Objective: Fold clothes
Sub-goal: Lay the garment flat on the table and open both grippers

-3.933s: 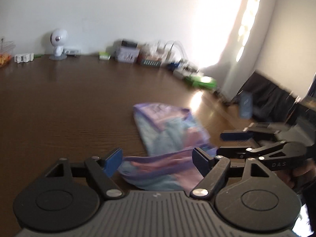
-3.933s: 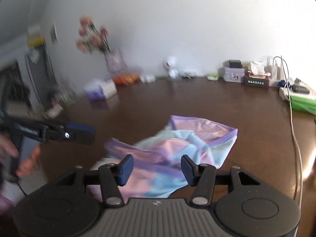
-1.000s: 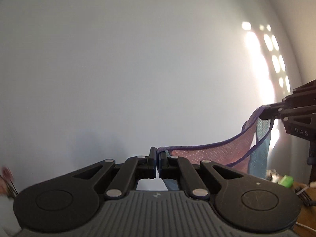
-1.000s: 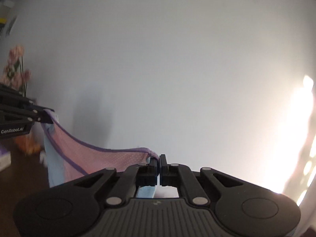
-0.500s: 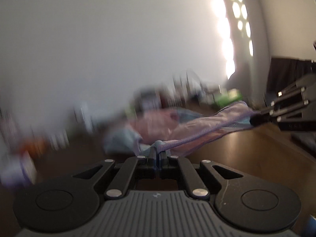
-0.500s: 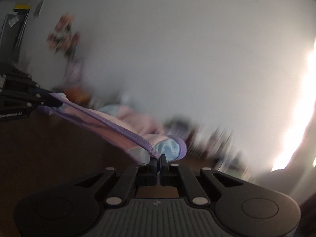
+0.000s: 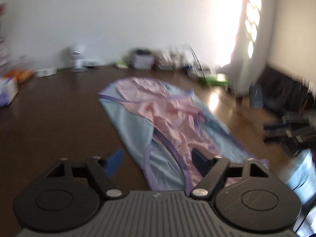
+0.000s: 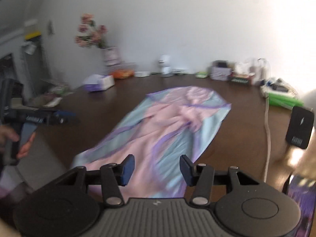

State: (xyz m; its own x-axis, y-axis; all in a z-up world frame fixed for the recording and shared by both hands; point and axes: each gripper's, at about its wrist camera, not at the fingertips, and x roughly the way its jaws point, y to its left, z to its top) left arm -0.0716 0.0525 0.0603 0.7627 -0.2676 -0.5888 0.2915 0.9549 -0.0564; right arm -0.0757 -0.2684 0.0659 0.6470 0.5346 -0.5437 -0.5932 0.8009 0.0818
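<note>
A pink and light-blue garment (image 7: 158, 118) with purple trim lies spread lengthwise on the dark wooden table (image 7: 49, 114). My left gripper (image 7: 156, 160) hovers over its near end; the jaws are opening and the cloth lies below them, not pinched. In the right wrist view the same garment (image 8: 164, 126) stretches away from my right gripper (image 8: 154, 165), whose jaws are also opening above the near hem, with nothing gripped. The left gripper (image 8: 65, 116) shows at the left edge there, held by a hand (image 8: 21, 144). The right gripper (image 7: 286, 132) appears blurred at the right of the left view.
Along the table's far edge stand a white round camera (image 7: 76, 59), boxes (image 7: 142, 59), a tissue pack (image 8: 99, 82), a flower vase (image 8: 110, 56) and green items (image 8: 282, 98). A white cable (image 8: 267, 130) and a black device (image 8: 300, 128) are at the right.
Both grippers came down from holding the garment stretched in the air. The garment now lies flat on the table, and both pairs of jaws have let go and spread apart.
</note>
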